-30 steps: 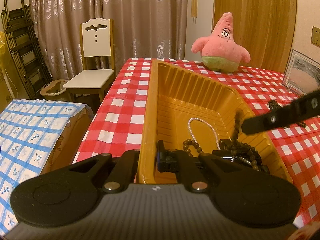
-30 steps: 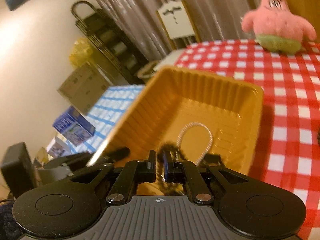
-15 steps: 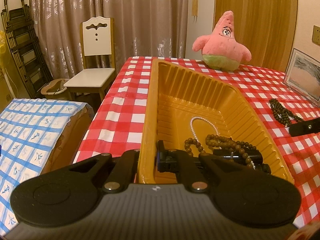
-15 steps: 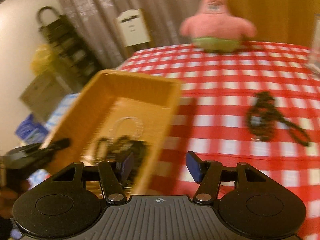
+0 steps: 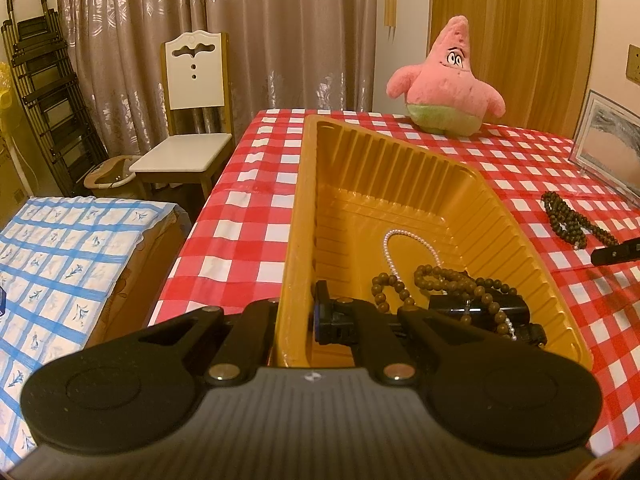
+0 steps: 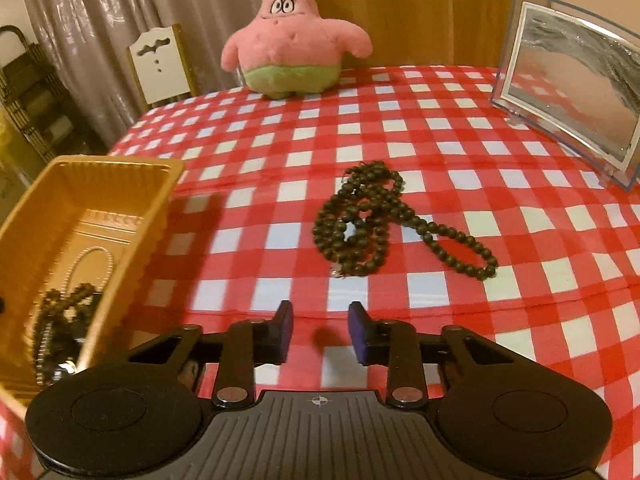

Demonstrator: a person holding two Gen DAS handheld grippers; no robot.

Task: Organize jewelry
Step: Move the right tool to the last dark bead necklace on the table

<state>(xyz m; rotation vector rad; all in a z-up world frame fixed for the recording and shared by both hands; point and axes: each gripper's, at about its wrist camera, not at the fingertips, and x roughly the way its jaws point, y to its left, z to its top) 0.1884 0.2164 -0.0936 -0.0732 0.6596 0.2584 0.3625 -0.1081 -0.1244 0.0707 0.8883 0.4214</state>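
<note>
Right wrist: dark bead necklace (image 6: 368, 220) (probably wood)

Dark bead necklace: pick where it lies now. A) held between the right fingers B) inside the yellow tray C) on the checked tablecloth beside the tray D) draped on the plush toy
C: the dark bead necklace lies on the red-and-white checked tablecloth, apart from the yellow tray and ahead of the right gripper, whose fingers are closing with nothing between them.

The left tongs (image 5: 294, 316) point forward and downward, clamped shut on the near wall of the tray (image 5: 298, 216). The right tongs (image 6: 320, 330) tilt down toward twelve o'clock, jaws closing with nothing between them.
</note>
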